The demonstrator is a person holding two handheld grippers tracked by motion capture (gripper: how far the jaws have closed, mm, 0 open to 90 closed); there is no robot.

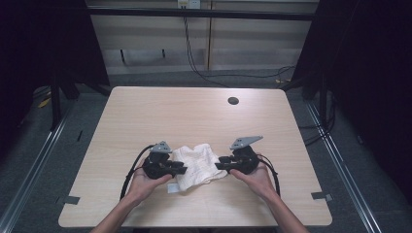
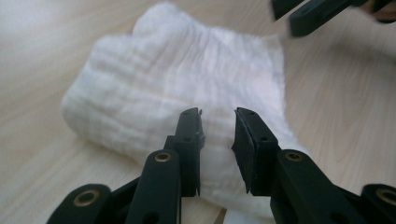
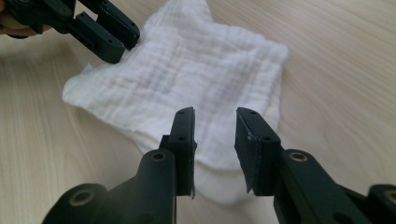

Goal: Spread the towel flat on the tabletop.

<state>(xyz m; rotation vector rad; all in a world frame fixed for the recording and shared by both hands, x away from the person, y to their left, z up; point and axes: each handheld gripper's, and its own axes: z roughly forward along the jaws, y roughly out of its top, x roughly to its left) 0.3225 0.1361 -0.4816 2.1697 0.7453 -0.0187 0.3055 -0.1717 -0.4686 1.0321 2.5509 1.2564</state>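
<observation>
White crumpled muslin cloth (image 1: 198,164) lies near-centre on the pale wooden tabletop (image 1: 194,116). Left hand-held gripper (image 2: 218,133) and right hand-held gripper (image 3: 215,133) flank it, jaws parted, pinching nothing; each should take one single-layer edge.

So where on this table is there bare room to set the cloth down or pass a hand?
The far half of the table is bare, from the white cloth up to the round cable hole. The strips toward the left and right edges, outside each hand, are free too. The near middle is crowded: the cloth lies between the left tongs and right tongs, both open.
</observation>
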